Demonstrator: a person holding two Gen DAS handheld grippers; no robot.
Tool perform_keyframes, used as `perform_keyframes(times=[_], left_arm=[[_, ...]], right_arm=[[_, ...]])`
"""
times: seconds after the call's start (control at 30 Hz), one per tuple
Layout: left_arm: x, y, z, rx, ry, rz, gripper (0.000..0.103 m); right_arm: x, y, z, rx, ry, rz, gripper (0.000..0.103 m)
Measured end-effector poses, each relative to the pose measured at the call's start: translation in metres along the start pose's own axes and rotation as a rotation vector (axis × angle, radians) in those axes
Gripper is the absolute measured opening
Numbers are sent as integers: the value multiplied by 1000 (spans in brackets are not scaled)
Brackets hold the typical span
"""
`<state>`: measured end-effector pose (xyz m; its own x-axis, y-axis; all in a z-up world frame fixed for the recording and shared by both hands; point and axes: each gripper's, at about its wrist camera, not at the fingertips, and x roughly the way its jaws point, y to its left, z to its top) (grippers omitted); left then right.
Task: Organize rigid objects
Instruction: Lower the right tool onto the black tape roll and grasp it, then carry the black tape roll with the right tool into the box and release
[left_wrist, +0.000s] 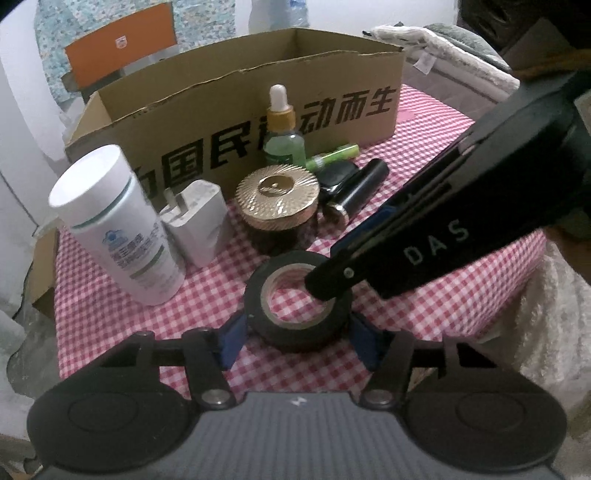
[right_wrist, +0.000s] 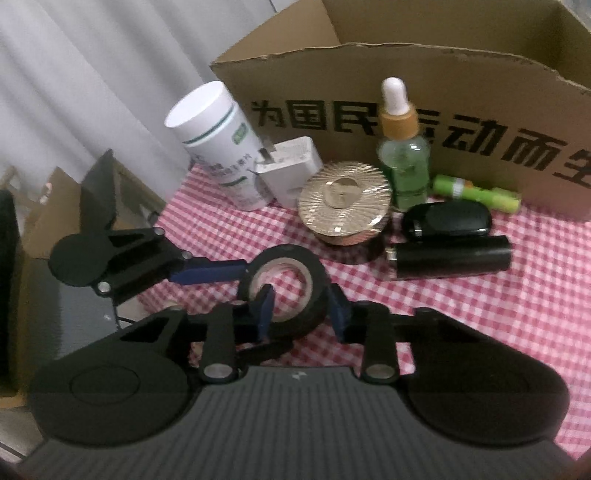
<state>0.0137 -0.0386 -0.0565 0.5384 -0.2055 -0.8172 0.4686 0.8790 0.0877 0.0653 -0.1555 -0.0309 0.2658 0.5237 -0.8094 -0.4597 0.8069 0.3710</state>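
All eyes on the black roll of electrical tape (left_wrist: 258, 295), lying flat on the red-and-white checked cloth (left_wrist: 184, 332) at the centre of the left wrist view, just ahead of the camera.

The left gripper (left_wrist: 297, 339) has it bracketed: one blue pad (left_wrist: 231, 343) sits against the roll's outer wall at 9 o'clock and the other at 3 o'clock. Both touch, so those tongs are clamped across the roll's full width.

In from 2 o'clock comes the right gripper (right_wrist: 301, 306), a long black arm dipping into the roll. In its own view one blue finger (right_wrist: 264, 302) is down inside the cardboard core and the other stands outside the black wall. These tongs are pinched narrow on the ring itself.

So two grips on one roll, and it sits flat on the cloth.

Taken from the roll:
- At 10 o'clock, a tall white cylindrical bottle (left_wrist: 114, 221) stands upright.
- At 11, a white plug-in charger block (left_wrist: 199, 221) is just beside the bottle.
- At 12, there is a dark jar with a ribbed gold lid (left_wrist: 277, 195).
- Further at 12, a green glass dropper bottle (left_wrist: 284, 136) is upright.
- At 1 o'clock, a black oval case (left_wrist: 336, 177), a black cylinder (left_wrist: 358, 192) lying on its side and a green tube (left_wrist: 332, 155) huddle close together.

Behind them all stands the open brown cardboard box (left_wrist: 258, 92).
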Motion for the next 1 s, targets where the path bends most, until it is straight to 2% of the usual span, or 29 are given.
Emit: perform_keyframes(times=[0.1, 0.3, 0.43, 0.57, 0.77, 1.0], left_arm=[[3, -3, 3, 17, 0, -4, 62], [11, -1, 8, 24, 14, -7, 74], [14, 2, 11, 9, 16, -23, 75], [16, 3, 11, 2, 6, -38, 67], [15, 1, 11, 5, -8, -34, 66], [-10, -1, 8, 8, -46, -28, 66]], right_arm=[[-2, -6, 0, 17, 10, -10, 23], [3, -9, 1, 10, 28, -21, 23], [10, -7, 3, -6, 41, -29, 23], [13, -5, 5, -29, 42, -33, 22], [13, -7, 5, -25, 39, -30, 21], [-3, -4, 1, -21, 10, -27, 19]])
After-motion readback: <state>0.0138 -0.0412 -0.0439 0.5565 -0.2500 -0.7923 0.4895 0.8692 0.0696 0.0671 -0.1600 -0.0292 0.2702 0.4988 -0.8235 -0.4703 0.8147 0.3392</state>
